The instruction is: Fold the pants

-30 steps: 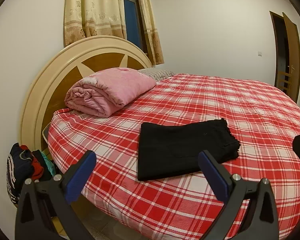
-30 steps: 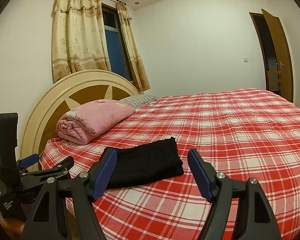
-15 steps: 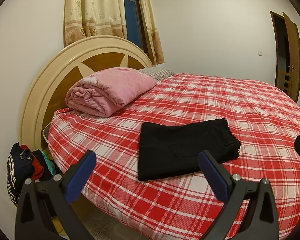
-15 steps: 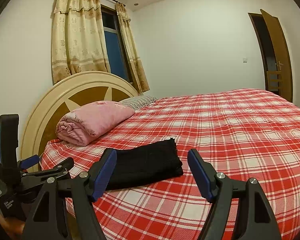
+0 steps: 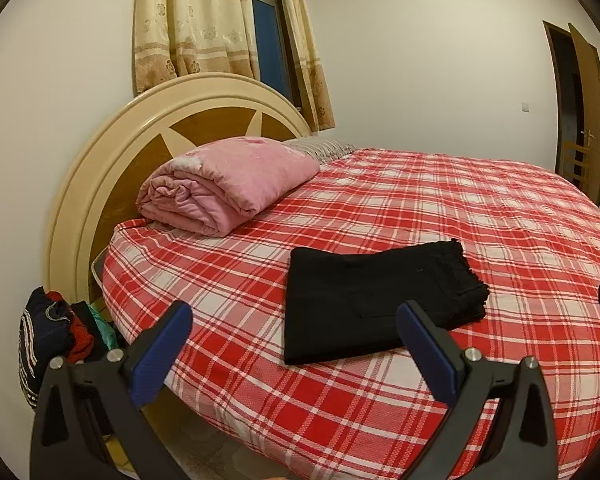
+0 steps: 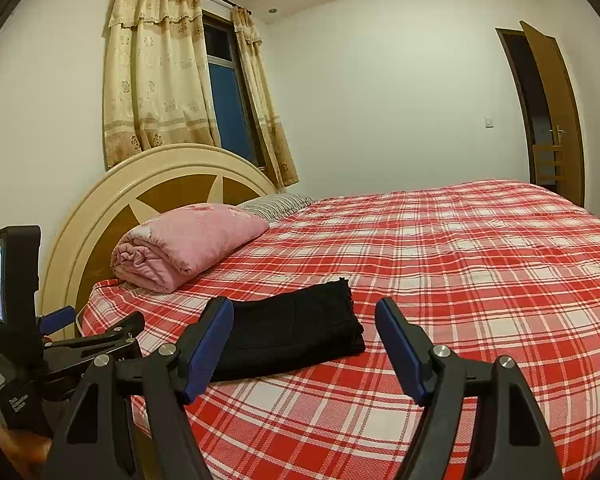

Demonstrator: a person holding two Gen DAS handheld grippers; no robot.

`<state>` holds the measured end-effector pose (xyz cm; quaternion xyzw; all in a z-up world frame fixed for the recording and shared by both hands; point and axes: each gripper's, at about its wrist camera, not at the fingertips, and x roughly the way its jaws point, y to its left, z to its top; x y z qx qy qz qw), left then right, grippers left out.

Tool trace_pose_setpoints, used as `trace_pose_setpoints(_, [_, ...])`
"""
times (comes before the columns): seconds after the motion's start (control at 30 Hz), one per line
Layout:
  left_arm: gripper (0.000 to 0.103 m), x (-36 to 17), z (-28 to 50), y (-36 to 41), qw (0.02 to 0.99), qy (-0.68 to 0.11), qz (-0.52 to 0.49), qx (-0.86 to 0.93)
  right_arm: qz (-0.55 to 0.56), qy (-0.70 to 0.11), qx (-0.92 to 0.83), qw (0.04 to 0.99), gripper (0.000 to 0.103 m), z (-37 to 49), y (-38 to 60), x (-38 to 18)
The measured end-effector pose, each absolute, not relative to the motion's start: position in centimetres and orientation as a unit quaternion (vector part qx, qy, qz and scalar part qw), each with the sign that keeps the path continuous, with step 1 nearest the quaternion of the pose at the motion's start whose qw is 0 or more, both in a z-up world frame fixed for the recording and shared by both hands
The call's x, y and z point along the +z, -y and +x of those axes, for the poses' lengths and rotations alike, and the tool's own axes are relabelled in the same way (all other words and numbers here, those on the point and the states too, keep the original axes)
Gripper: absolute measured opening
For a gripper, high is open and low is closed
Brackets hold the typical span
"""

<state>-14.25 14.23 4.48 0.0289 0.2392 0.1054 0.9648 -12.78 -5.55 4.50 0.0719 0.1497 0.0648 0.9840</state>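
Observation:
Black pants (image 5: 374, 300) lie folded into a flat rectangle on the red plaid bed (image 5: 460, 208), near its front edge; the right wrist view shows the same pants (image 6: 292, 332). My left gripper (image 5: 294, 318) hovers short of the bed's edge, open, nothing between its blue pads. My right gripper (image 6: 304, 312) is also open and empty, held just in front of the pants without touching them. The left gripper's body with its small screen (image 6: 4, 280) shows at the left of the right wrist view.
A rolled pink quilt (image 5: 224, 184) and a striped pillow (image 5: 320, 148) lie by the round headboard (image 5: 112, 160). Clothes are piled (image 5: 56, 328) on the floor left of the bed. A curtained window (image 6: 224, 100) and an open door (image 6: 548, 112) line the walls.

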Motion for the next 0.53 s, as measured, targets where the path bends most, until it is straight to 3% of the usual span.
trace_pose_setpoints(0.53, [0.103,4.13,-13.73,-14.19,0.963,-0.252,0.021,0.093,0.074,-0.148,0.057,0.985,0.074,-12.74,5.95,4.26])
